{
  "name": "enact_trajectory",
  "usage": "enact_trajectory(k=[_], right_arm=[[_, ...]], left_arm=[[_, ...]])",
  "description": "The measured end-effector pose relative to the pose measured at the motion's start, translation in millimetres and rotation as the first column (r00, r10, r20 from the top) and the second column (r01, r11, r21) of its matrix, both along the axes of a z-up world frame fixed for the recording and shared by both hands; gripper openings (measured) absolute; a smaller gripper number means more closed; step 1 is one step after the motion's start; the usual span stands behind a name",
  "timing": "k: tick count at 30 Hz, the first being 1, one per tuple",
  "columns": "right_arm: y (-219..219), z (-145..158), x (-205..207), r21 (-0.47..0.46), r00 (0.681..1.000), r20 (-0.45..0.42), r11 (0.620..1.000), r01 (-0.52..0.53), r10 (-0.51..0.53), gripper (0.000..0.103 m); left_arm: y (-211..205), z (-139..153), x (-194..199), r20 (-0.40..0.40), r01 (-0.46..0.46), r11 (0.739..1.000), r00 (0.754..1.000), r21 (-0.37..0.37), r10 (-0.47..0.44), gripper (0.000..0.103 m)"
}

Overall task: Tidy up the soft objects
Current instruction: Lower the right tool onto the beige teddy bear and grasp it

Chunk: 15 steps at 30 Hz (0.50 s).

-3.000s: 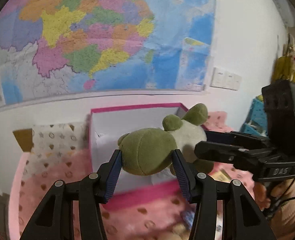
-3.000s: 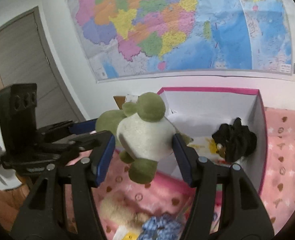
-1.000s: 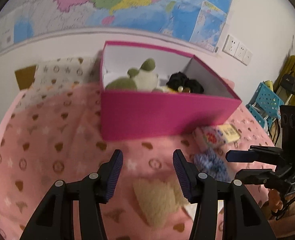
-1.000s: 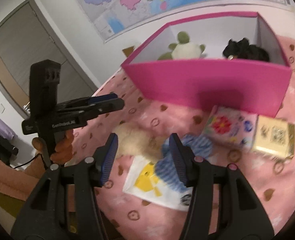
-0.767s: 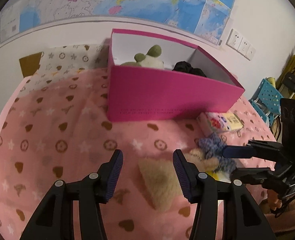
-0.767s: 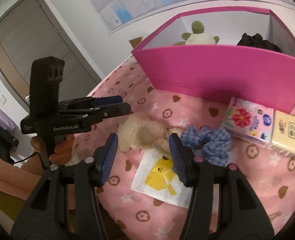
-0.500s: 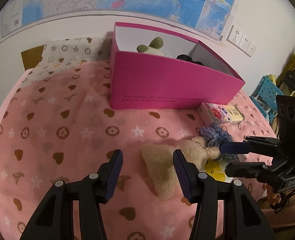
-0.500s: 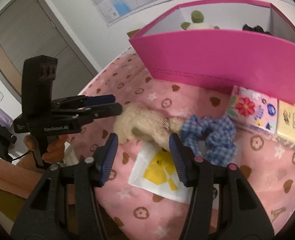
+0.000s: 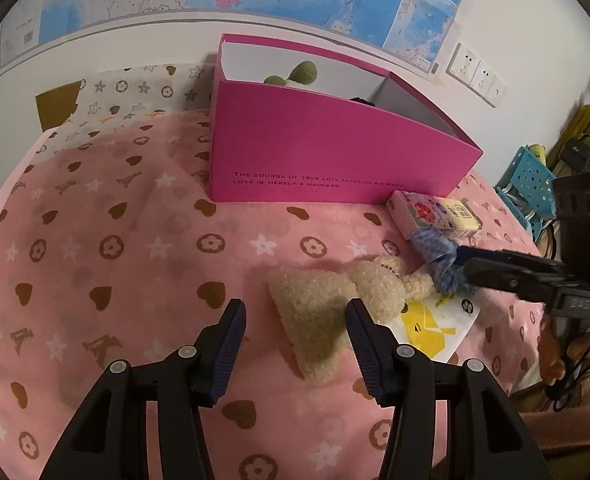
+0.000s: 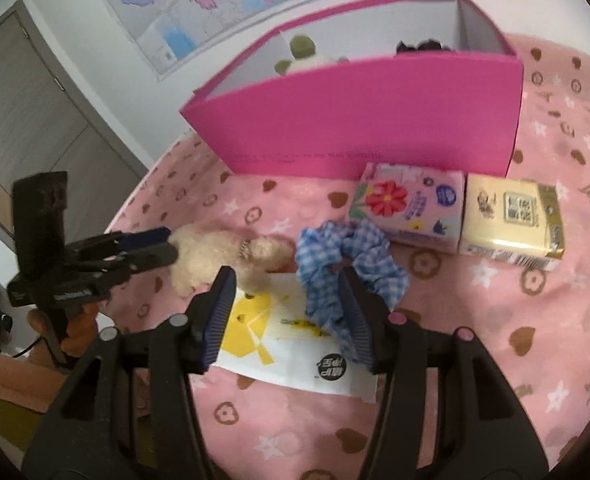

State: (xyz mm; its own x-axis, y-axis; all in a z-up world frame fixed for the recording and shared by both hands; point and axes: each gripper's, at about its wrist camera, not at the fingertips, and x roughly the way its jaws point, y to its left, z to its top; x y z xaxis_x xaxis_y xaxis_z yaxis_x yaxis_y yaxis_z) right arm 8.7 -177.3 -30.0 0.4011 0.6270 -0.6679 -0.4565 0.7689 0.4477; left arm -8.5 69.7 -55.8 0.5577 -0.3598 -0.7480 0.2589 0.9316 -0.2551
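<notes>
Beige plush (image 9: pixel 335 312) lies on the pink blanket (image 9: pixel 135 248), partly between the left gripper (image 9: pixel 293 340) jaws, which stand part-open w/ nothing held. Judged light, squashy; best pinched at the body. Blue scrunchie (image 10: pixel 347 256) sits just ahead of the part-open, empty right gripper (image 10: pixel 283 312); pink box (image 9: pixel 335 160) beyond.
</notes>
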Motion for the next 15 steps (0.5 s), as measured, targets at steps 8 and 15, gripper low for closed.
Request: enact_trajectory(k=[8,15], right_arm=[[35.2,16.6,-12.4,0.044,0.990,0.057,0.990,-0.131,0.129,0.056],[53.4,-3.2,-5.4,-0.003,0.990,0.027,0.991,-0.137,0.137,0.056]], left_arm=[[-3.2,0.5,-1.8,0.002,0.003,1.000,1.000,0.009,-0.003,0.053],[-2.2,-2.6,-4.2,-0.014,0.014,1.000,1.000,0.017,-0.014,0.053]])
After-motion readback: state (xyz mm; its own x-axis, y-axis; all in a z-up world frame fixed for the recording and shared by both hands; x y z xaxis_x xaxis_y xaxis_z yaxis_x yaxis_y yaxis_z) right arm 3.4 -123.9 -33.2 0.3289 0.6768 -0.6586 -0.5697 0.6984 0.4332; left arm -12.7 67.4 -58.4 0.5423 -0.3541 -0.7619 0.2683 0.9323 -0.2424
